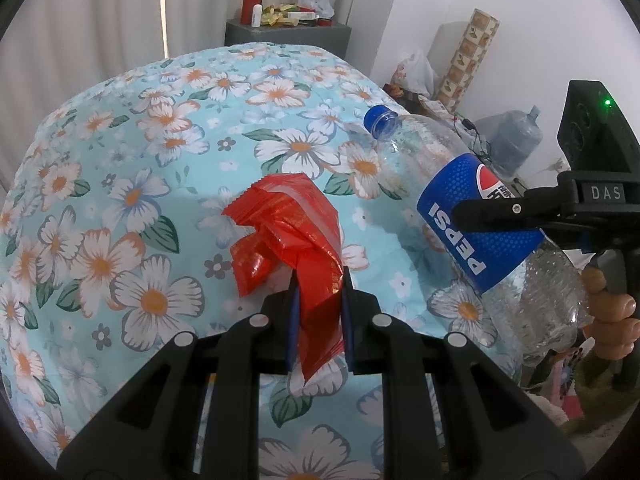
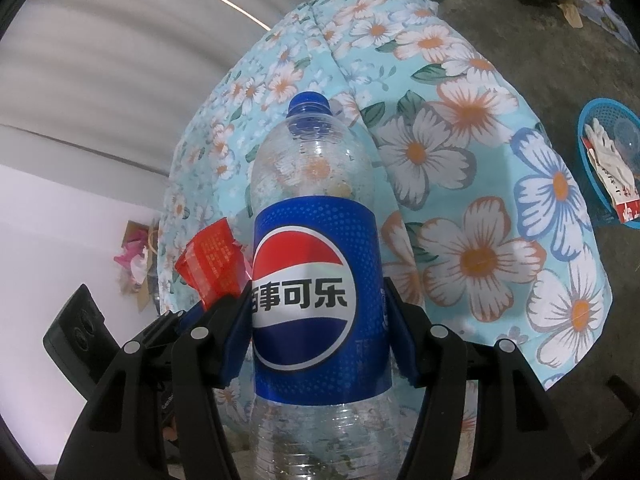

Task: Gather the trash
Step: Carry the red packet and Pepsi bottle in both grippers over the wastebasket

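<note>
My left gripper (image 1: 319, 284) is shut on a crumpled red foil wrapper (image 1: 294, 232), which hangs above a bed covered with a blue floral sheet (image 1: 160, 140). My right gripper (image 2: 318, 308) is shut on an empty clear Pepsi bottle (image 2: 316, 280) with a blue cap, its pads pressing the blue label on both sides. In the left wrist view the bottle (image 1: 472, 216) slants at the right, held by the right gripper (image 1: 496, 212) with a person's fingers (image 1: 612, 312) on the handle. The red wrapper (image 2: 214, 260) shows left of the bottle in the right wrist view.
A blue plastic basket (image 2: 588, 168) holding white paper and a clear cup sits on the grey floor at the right. A grey cabinet (image 1: 288, 34) with a red flask and small items stands behind the bed. Bags and a large water jug (image 1: 516, 140) crowd the wall.
</note>
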{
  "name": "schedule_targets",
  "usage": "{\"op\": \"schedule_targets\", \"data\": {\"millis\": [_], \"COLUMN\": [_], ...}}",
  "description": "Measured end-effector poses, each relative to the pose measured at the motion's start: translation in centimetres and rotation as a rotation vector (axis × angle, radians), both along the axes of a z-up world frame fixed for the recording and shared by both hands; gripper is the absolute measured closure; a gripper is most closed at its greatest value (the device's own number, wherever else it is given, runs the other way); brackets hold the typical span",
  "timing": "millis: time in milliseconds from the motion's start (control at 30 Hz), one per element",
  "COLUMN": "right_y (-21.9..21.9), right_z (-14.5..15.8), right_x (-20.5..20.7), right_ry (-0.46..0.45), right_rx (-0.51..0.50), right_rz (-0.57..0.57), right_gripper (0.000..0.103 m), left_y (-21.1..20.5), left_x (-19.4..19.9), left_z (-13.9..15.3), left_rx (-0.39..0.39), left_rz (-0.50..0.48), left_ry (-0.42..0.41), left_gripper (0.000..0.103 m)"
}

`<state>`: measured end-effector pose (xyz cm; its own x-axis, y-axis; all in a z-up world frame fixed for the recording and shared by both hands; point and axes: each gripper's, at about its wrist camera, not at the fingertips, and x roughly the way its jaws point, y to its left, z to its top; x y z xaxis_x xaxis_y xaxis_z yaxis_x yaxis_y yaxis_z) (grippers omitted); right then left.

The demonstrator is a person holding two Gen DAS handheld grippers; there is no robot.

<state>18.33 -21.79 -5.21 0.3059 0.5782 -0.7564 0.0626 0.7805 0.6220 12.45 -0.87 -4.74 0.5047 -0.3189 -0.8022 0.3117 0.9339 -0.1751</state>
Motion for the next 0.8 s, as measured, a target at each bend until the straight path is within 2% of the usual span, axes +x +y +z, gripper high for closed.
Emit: {"op": "schedule_targets", "data": {"millis": [200, 433, 633, 800], "right_y": [-0.2, -0.5, -1.8, -4.1], "right_z": [0.3, 1.4, 2.4, 3.2], "right_x": [-0.3, -1.3, -2.8, -4.4], "right_ry": [-0.019, -0.057, -0.104, -0.154], "right_rx": [0.006, 0.005, 0.031, 0.053], "right_rz": [0.000, -0.015, -0.058, -0.123], "right_gripper": [0.045, 0.045, 0.045, 0.045], "left_y": [0.0, 0.5, 0.1, -1.9], "left_x": [-0.4, -1.1, -0.8, -0.1], "left_z": [0.8, 2.7, 4.9, 6.9], "left_rx": [0.002, -0.032, -0.063, -0.076], "left_rz": [0.001, -0.008, -0.057, -0.125], "left_ry": [-0.025, -0.066, -0.094, -0.114], "left_gripper": [0.088, 0.088, 0.088, 0.088]}}
